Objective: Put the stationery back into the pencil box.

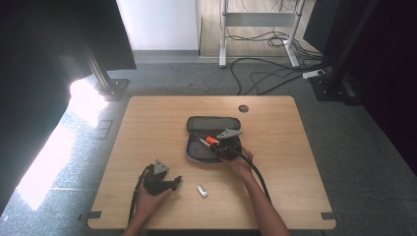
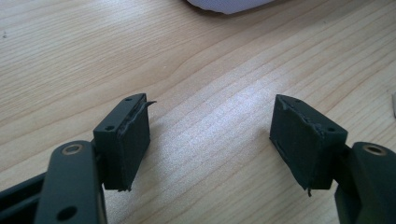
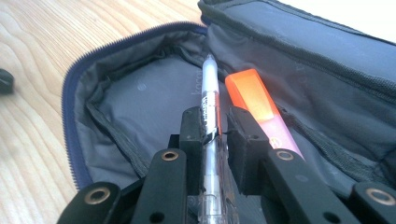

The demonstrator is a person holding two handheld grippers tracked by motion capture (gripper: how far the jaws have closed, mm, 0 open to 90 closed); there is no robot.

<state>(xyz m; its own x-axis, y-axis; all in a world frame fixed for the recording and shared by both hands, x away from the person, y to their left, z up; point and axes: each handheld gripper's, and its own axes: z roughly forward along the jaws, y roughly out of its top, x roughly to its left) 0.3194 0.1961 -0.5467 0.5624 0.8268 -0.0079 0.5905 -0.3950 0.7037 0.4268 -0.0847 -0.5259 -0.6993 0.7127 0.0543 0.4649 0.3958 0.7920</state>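
Right gripper (image 3: 215,133) holds pen (image 3: 210,100) inside case (image 3: 140,93).

bare desk (image 1: 162,128) lies left of the open pencil case (image 1: 212,129); a small eraser (image 1: 202,191) sits between the forearms, near the front edge.

Dark printed band with lettering on the barrel of the white pen (image 3: 211,100), too small and blurred to read. Faint grey marks, possibly a few letters, on the lining of the open pencil case (image 3: 140,100) beside the pen, also illegible. Small light ring mark on the orange highlighter (image 3: 254,105), not readable as a sign. No other legible text, numbers or brands.
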